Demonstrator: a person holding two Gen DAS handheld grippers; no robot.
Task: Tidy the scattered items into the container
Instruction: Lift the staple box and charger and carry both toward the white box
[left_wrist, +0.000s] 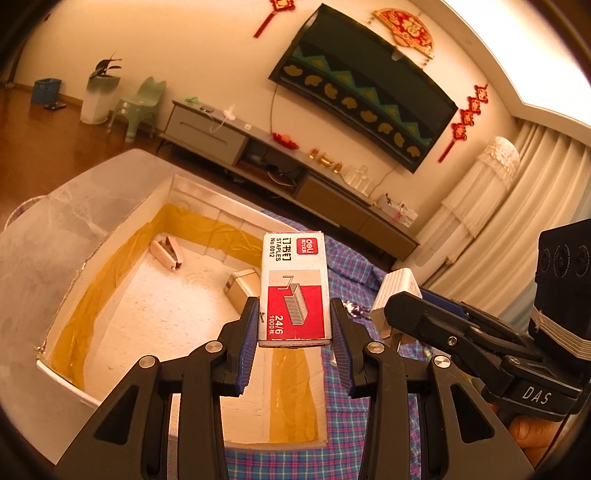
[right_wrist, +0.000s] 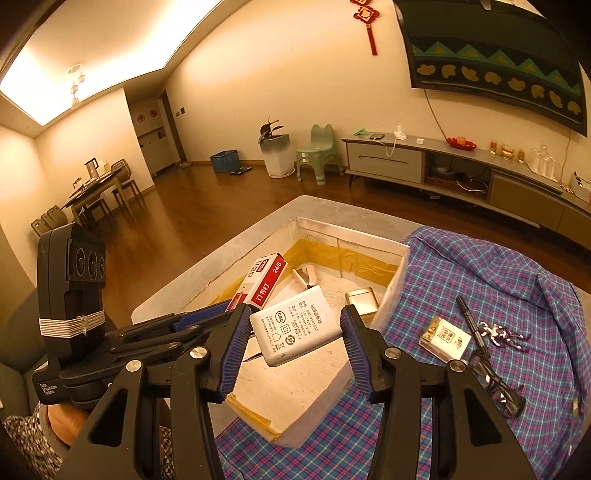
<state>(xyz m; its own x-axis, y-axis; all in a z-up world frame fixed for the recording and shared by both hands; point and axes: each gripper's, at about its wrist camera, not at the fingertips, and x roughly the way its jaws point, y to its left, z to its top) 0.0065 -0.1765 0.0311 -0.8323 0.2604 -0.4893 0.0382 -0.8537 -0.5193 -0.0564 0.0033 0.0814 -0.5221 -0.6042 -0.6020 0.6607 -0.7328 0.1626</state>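
Note:
My left gripper (left_wrist: 294, 325) is shut on a red and white staple box (left_wrist: 293, 284) and holds it above the white foam container (left_wrist: 129, 236). The box also shows in the right wrist view (right_wrist: 260, 282). My right gripper (right_wrist: 293, 328) is shut on a white power adapter (right_wrist: 295, 325) over the container's (right_wrist: 397, 277) near corner; the adapter also shows in the left wrist view (left_wrist: 395, 295). Inside the container lie a pink stapler (left_wrist: 167, 253) and a small metal tin (left_wrist: 242, 288).
On the plaid cloth (right_wrist: 498, 266) to the right of the container lie a small packet (right_wrist: 445, 338), a black pen (right_wrist: 469, 319), a shiny figurine (right_wrist: 504, 336) and dark glasses (right_wrist: 498, 387). The container stands at the table's left side; floor lies beyond.

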